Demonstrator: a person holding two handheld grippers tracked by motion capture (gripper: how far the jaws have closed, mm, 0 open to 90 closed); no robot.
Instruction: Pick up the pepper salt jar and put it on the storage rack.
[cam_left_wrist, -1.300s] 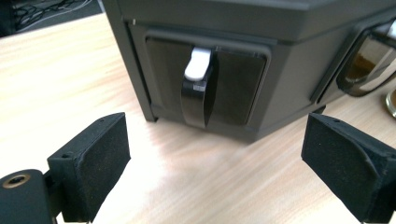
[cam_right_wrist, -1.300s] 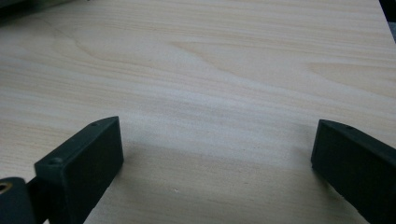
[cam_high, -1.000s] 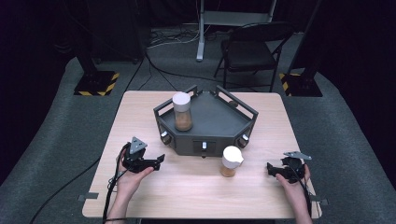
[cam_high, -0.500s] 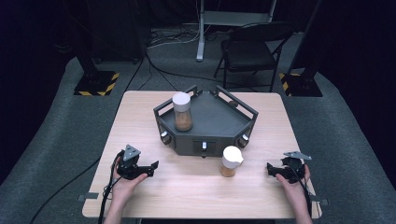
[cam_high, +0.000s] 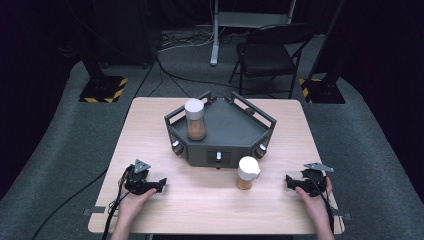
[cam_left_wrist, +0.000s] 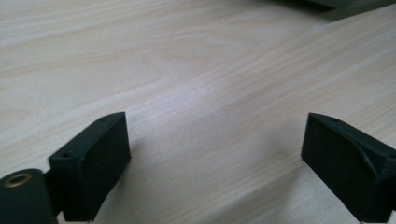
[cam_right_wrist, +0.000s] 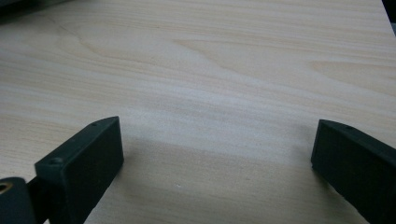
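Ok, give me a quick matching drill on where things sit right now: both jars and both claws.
1 white-lidded jar of brown powder
2 white-capped spout jar
3 left claw
4 right claw

a open, near table's right edge
b on bare wood in front of the tray
c inside the dark grey angular tray
d open, near table's left front

1-c, 2-b, 3-d, 4-a

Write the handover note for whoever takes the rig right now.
Left gripper: jaws open, holding nothing, low over the table at its near left.
Right gripper: jaws open, holding nothing, at the near right.
One spice jar stands on the dark tray; the other jar stands on the table in front of the tray, nearer the right gripper.
Left, probably: deal with the front jar.
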